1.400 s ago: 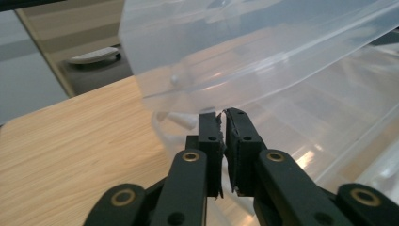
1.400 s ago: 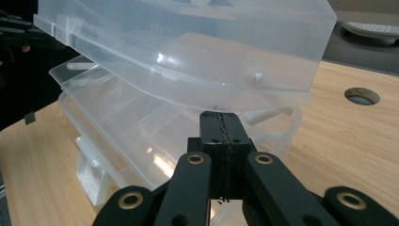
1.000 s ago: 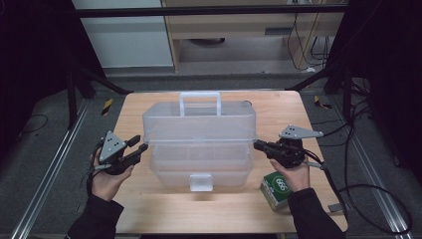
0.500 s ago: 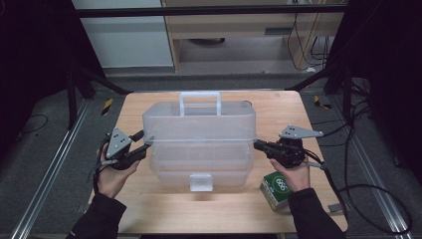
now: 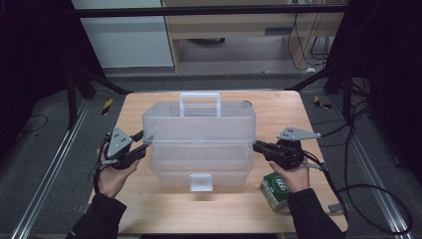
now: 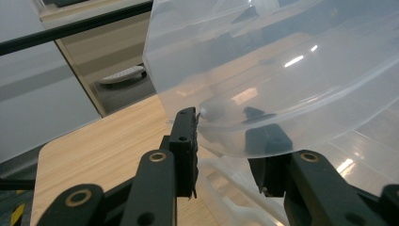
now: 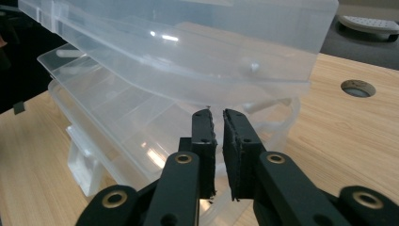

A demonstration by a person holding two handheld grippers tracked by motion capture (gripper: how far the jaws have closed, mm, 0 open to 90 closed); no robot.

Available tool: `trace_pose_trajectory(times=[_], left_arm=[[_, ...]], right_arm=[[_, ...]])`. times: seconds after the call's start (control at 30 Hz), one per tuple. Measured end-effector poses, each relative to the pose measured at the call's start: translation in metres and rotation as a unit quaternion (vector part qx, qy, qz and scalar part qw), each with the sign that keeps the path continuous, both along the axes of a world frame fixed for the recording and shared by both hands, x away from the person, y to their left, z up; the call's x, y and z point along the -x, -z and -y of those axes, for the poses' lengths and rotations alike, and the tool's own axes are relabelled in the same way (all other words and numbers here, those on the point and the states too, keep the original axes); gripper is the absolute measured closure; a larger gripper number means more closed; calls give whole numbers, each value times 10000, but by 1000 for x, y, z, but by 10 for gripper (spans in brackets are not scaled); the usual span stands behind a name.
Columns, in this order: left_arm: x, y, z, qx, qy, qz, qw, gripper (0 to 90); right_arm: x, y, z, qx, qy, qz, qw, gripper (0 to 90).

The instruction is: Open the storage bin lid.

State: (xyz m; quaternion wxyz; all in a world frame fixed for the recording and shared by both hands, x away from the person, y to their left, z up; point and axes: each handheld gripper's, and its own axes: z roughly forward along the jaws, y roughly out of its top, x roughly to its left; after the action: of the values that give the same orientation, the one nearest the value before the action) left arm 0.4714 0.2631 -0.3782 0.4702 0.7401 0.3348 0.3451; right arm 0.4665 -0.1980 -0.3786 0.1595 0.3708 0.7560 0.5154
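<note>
A clear plastic toolbox (image 5: 199,164) stands mid-table with its upper handled section (image 5: 199,122) lifted above the lower trays. My left gripper (image 5: 142,142) is at the section's left corner. In the left gripper view the jaws have just been closing and straddle the corner rim (image 6: 221,136). The left pad (image 6: 186,134) meets the edge, the other shows through the plastic, and no firm grip shows, so my left gripper (image 6: 226,125) is open. My right gripper (image 5: 256,145) is at the right end. Its jaws have just been opening, and my right gripper (image 7: 216,113) shows a narrow empty gap under the rim (image 7: 263,87).
A green carton (image 5: 276,190) lies on the wooden table (image 5: 278,114) by my right wrist. A cable hole (image 7: 357,88) sits in the tabletop beyond the box. Black frame bars and trailing cables surround the table, and a cabinet stands behind it.
My left gripper has moved in to the right, up to the lifted section's left corner. My right gripper has stayed at the right end.
</note>
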Motion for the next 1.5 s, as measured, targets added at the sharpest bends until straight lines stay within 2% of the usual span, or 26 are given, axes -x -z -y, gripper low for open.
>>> trace_pose_trajectory(times=[0.1,0.27,0.43,0.57,0.6,0.83,0.87,1.0,1.03,1.1,1.13,1.17,1.2,1.23,1.3,1.5], left_arm=[[0,-1,0,-7,0,-21,10000,647],[0,-1,0,-4,0,-39,10000,644],[0,-1,0,54,-1,-121,9999,640],[0,-1,0,67,4,-120,9999,638],[-1,-2,-1,47,25,-59,10000,638],[-2,-2,-1,79,14,-53,10000,639],[-1,-2,-1,105,-1,-111,9999,638],[-3,-5,-2,131,-3,-109,9999,642],[-5,-6,-2,111,18,-45,9999,642],[-5,-7,-1,134,-4,-96,9999,644],[-6,-8,-1,114,10,-29,9999,644],[-6,-8,-1,141,-10,-85,9999,646],[-7,-9,-1,123,5,-20,9999,646],[-7,-10,-1,143,-17,-78,9999,647],[-9,-12,-1,129,-3,3,9999,648],[-14,-19,0,170,-29,60,9998,647]], right_arm=[[2,4,3,193,101,-42,9998,792],[1,12,4,350,265,-206,9988,749],[-1,22,-4,583,244,-382,9973,725],[-3,29,-9,736,228,-466,9959,721],[-4,30,-10,756,225,-480,9957,721],[-6,36,-14,834,232,-605,9944,731],[-6,36,-15,832,228,-604,9944,739],[-7,36,-15,741,230,-732,9943,772],[-7,36,-15,722,226,-754,9943,779],[-7,36,-15,728,233,-746,9943,779],[-7,36,-15,715,241,-775,9941,780],[-7,36,-15,706,233,-777,9942,780],[-7,36,-15,697,240,-789,9942,780],[-7,36,-15,692,246,-794,9941,781],[-7,36,-15,683,260,-782,9943,782],[-6,36,-15,700,285,-764,9942,782]])
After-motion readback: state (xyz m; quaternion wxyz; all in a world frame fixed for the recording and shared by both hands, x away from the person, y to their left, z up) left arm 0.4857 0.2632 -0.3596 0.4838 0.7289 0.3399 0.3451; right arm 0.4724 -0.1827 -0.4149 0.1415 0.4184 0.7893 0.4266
